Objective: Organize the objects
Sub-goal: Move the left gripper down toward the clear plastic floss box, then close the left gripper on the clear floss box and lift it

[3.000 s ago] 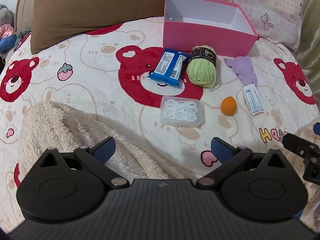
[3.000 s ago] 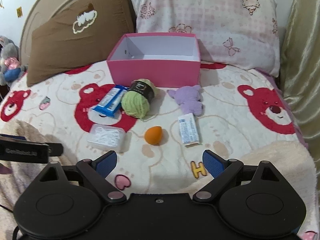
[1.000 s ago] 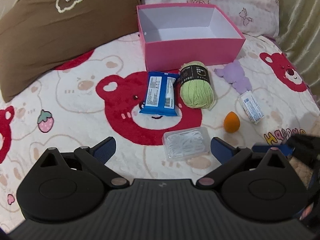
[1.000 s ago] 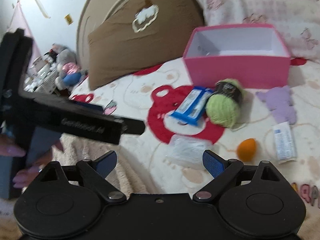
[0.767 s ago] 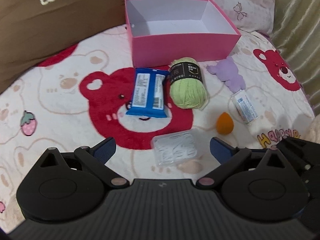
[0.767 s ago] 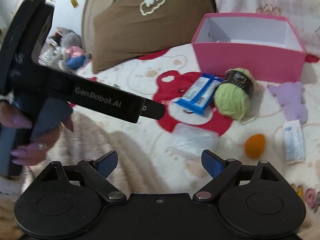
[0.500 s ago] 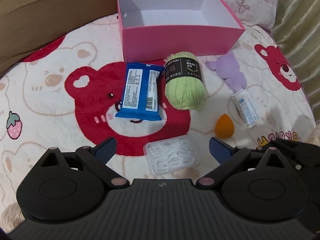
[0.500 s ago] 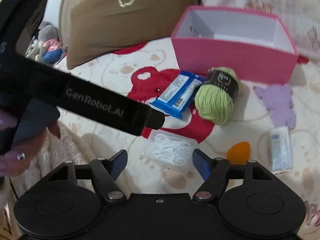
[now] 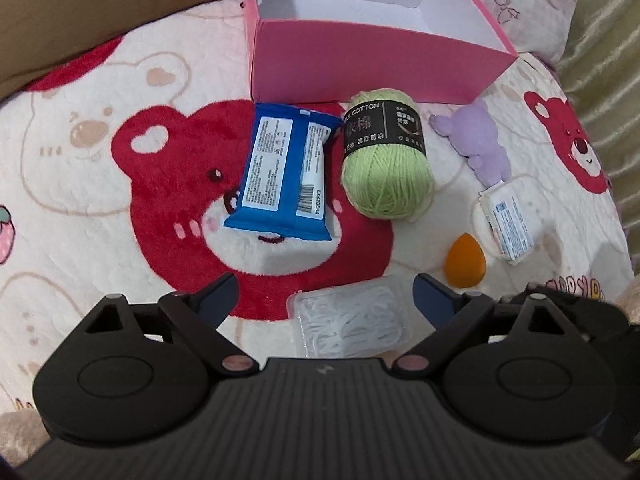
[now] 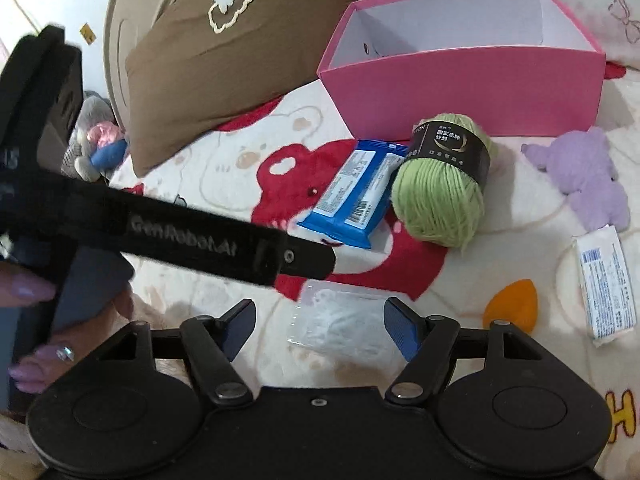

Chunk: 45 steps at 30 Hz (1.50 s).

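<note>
One brown pillow [image 10: 224, 68] is seen at 10 o'clock on the bear blanket [image 9: 80, 168]. One left gripper [image 9: 326, 294] is held low over the blanket, with its two blue tips spread apart and nothing between them but the clear box below. One blue packet [image 9: 286, 178] is laid flat at the middle, and one pink box [image 9: 372, 60] is set at 12 o'clock just behind it, open on top with its white inside showing. One clear box of white picks [image 9: 352, 326] is found at 6 o'clock, right in front of the left gripper. One ball of green yarn [image 9: 386, 164] is placed just beside the blue packet, at its 3 o'clock. One orange sponge [image 9: 466, 262] is seen at 4 o'clock, and one purple plush toy [image 9: 480, 146] at 2 o'clock. One small white packet [image 9: 507, 224] is laid near the sponge. One right gripper [image 10: 319, 320] is held with its two tips apart too, over the clear box, and nothing is pinched.
</note>
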Each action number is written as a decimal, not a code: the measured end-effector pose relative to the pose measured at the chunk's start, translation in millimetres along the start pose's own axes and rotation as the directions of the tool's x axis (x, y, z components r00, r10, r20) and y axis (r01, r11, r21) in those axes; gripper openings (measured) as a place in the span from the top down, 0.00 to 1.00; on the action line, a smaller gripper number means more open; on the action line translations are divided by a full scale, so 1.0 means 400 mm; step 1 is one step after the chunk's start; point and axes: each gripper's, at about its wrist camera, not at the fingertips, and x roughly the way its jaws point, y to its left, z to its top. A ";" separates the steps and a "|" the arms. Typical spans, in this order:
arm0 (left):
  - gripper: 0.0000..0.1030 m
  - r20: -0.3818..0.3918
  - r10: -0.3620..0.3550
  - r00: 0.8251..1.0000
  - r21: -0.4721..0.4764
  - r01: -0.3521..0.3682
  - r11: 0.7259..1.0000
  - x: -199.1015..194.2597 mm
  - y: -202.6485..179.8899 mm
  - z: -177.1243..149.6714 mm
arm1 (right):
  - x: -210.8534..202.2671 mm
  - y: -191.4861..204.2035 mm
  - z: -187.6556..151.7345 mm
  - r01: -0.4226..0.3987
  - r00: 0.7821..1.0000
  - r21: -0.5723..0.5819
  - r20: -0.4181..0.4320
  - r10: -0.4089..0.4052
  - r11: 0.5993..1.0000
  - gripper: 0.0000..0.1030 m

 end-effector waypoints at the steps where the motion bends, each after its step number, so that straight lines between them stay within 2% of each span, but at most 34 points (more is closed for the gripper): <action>1: 0.12 -0.010 0.004 1.000 -0.002 -0.004 1.000 0.007 0.000 -0.001 | 0.011 0.002 -0.006 0.013 1.000 -0.017 -0.016 -0.013 1.000 0.27; 5: 0.17 -0.030 0.007 1.000 0.016 -0.006 1.000 0.023 -0.003 -0.008 | 0.059 0.017 -0.009 -0.011 0.995 -0.017 -0.100 0.009 1.000 0.27; 10: 0.28 -0.027 0.009 1.000 0.001 -0.009 1.000 0.039 0.010 -0.013 | 0.063 0.035 -0.001 0.043 0.997 -0.064 -0.061 -0.047 0.997 0.27; 14: 0.38 -0.051 -0.021 0.999 -0.033 0.019 0.999 0.063 0.027 -0.019 | 0.071 0.010 -0.014 0.080 0.995 -0.015 -0.059 -0.081 0.997 0.27; 20: 0.41 -0.088 -0.006 0.996 -0.069 0.000 0.998 0.108 0.043 -0.039 | 0.104 -0.010 -0.044 0.129 0.990 0.023 -0.064 -0.128 0.991 0.27; 25: 0.45 -0.122 -0.083 0.989 -0.078 0.074 0.994 0.127 0.042 -0.054 | 0.124 -0.016 -0.046 0.112 0.989 0.046 -0.099 -0.107 0.993 0.28; 27: 0.48 -0.117 -0.073 0.990 -0.076 0.064 0.995 0.131 0.039 -0.059 | 0.132 -0.019 -0.049 0.108 0.988 0.053 -0.118 -0.101 0.993 0.28; 31: 0.48 -0.099 -0.077 0.992 -0.098 0.068 0.993 0.136 0.047 -0.068 | 0.141 -0.035 -0.053 0.095 0.989 0.099 -0.120 -0.083 0.991 0.28; 35: 0.47 -0.081 -0.082 0.993 -0.106 0.073 0.992 0.140 0.050 -0.070 | 0.159 -0.026 -0.058 0.091 0.990 0.073 -0.116 -0.082 0.993 0.18; 40: 0.46 -0.065 -0.085 0.994 -0.121 0.077 0.990 0.145 0.054 -0.070 | 0.179 -0.023 -0.052 0.094 0.990 0.086 -0.113 -0.084 0.992 0.13; 45: 0.39 -0.068 -0.113 0.991 -0.140 0.103 0.985 0.158 0.063 -0.071 | 0.200 -0.016 -0.059 0.117 0.985 0.062 -0.137 -0.108 0.991 0.10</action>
